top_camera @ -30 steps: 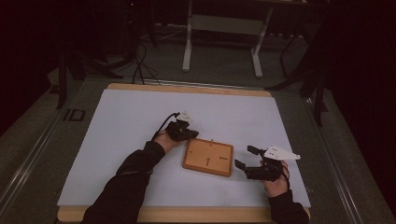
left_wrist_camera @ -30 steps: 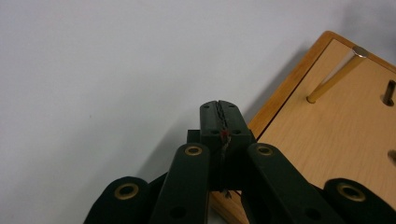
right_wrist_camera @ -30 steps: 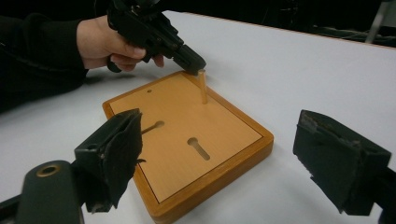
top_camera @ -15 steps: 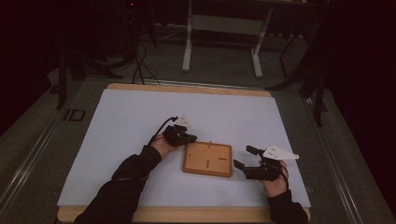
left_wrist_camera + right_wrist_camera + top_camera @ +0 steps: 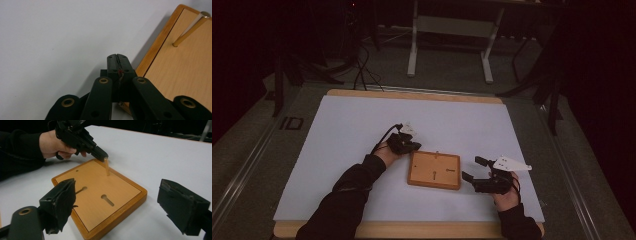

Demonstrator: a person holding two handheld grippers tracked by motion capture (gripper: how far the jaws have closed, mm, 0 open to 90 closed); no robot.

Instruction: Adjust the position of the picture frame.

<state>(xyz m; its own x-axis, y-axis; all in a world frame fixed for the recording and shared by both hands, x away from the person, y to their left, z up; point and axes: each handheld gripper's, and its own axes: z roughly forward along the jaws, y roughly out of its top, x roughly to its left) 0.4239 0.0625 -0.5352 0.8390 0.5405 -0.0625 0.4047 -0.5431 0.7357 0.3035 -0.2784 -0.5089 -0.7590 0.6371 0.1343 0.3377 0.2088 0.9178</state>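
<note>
Wooden board (image 5: 434, 170) flat on white tabletop (image 5: 362, 125), nearer the front edge, roughly mid-width. Two keyhole slots (image 5: 107, 200) cut in board face, small hole (image 5: 77, 170) near one corner. Thin wooden peg (image 5: 107, 167) standing upright near board's far edge, slightly tilted. Left hand-held gripper (image 5: 408, 145) just beside board's far-left corner, jaws closed together, seen pressed shut in left gripper view (image 5: 117, 60); tip at peg top in right gripper view (image 5: 101, 155), touching or just short of it, cannot tell which. Peg (image 5: 186, 35) and board edge (image 5: 155, 47) off to the right of the jaws in left gripper view, nothing visible between the jaws. Right hand-held gripper (image 5: 477, 175) just off board's right edge, jaws wide open and empty, board sitting between and beyond them in right gripper view (image 5: 117, 205). Left hand (image 5: 53, 145) wrapped around gripper body, dark sleeve (image 5: 347, 190) in from tabletop's front edge.
</note>
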